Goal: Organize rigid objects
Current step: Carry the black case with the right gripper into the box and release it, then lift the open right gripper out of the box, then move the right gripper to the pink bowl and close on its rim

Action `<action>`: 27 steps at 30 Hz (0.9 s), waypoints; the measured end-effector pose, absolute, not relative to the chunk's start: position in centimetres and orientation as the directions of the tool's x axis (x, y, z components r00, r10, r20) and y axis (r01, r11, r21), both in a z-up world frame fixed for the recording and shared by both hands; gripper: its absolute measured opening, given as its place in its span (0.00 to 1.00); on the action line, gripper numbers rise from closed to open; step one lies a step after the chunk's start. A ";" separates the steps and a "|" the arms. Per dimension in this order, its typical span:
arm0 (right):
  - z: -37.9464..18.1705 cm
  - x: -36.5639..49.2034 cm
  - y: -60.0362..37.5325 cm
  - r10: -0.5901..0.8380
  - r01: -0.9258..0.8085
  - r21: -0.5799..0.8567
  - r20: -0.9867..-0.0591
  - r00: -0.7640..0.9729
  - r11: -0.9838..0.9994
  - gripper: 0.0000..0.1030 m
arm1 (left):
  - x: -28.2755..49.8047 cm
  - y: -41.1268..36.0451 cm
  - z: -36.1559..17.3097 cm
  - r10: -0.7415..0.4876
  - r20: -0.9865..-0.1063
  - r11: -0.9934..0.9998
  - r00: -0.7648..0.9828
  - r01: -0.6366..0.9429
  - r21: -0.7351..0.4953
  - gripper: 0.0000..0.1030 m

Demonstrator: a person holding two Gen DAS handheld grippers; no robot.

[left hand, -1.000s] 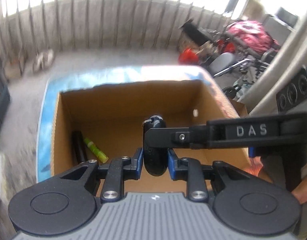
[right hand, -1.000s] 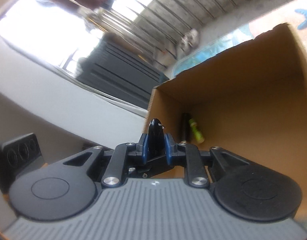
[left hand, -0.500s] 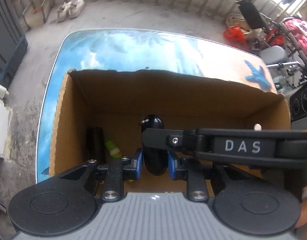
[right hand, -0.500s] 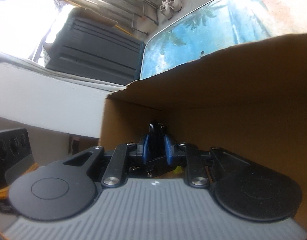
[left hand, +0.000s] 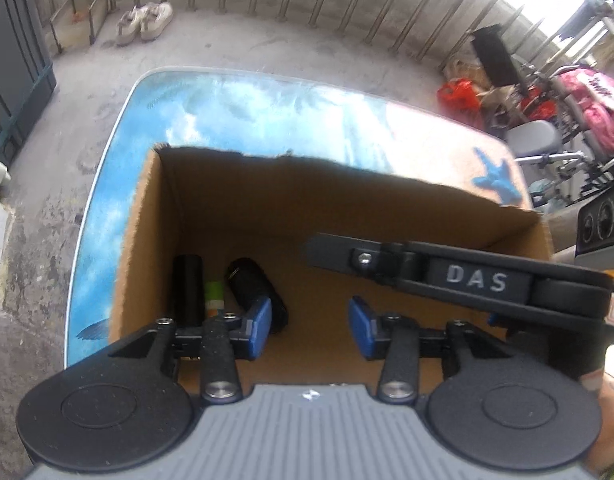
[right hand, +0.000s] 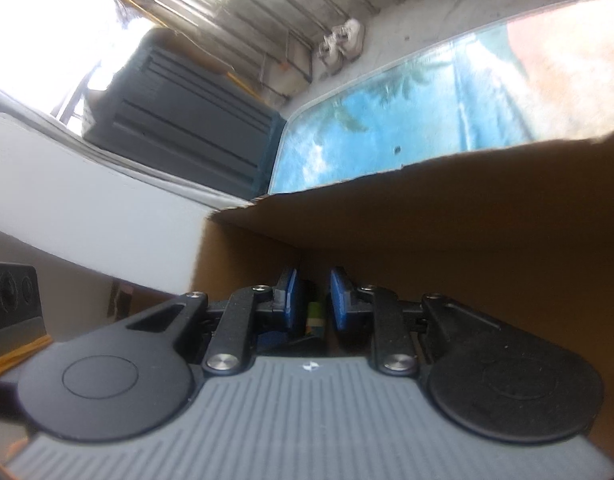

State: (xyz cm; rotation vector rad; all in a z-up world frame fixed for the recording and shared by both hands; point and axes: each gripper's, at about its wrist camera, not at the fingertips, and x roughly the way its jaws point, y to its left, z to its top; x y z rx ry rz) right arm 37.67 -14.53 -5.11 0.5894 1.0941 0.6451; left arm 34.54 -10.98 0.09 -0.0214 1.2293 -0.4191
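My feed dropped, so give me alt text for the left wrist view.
The left gripper, jaws open and empty, hangs over an open cardboard box on a blue mat. On the box floor lie a black tube, a green marker and a black case. The right gripper reaches in from the right.
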 end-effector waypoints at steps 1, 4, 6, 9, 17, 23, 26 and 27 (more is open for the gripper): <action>-4.4 37.0 -15.0 0.732 -0.193 0.716 -0.596 0.331 0.671 0.18 | 34.0 -10.8 0.8 -0.331 -0.900 0.920 0.284 0.310 -0.240 0.45; -2.0 34.6 -17.1 0.736 -0.221 0.715 -0.568 0.369 0.663 0.19 | 32.0 -9.9 3.1 -0.354 -0.874 0.911 0.333 0.335 -0.241 0.47; -0.4 32.5 -18.8 0.742 -0.243 0.718 -0.540 0.396 0.652 0.19 | 30.2 -8.9 4.8 -0.383 -0.848 0.900 0.365 0.354 -0.255 0.47; 2.0 28.4 -21.5 0.747 -0.277 0.717 -0.493 0.447 0.639 0.19 | 28.0 -7.2 7.3 -0.428 -0.808 0.884 0.405 0.372 -0.282 0.50; 5.4 14.8 -28.0 0.756 -0.364 0.721 -0.335 0.562 0.590 0.21 | 17.8 -2.0 10.2 -0.485 -0.687 0.862 0.542 0.427 -0.272 0.59; 1.8 6.1 -27.6 0.749 -0.354 0.717 -0.351 0.561 0.601 0.21 | 11.1 0.8 5.9 -0.487 -0.682 0.854 0.546 0.462 -0.240 0.61; -0.7 4.4 -24.8 0.741 -0.338 0.699 -0.413 0.530 0.631 0.21 | 8.7 0.9 3.3 -0.460 -0.713 0.855 0.529 0.480 -0.196 0.64; -1.6 4.1 -23.9 0.736 -0.334 0.688 -0.438 0.517 0.645 0.21 | 8.2 0.9 2.4 -0.448 -0.726 0.858 0.522 0.480 -0.184 0.64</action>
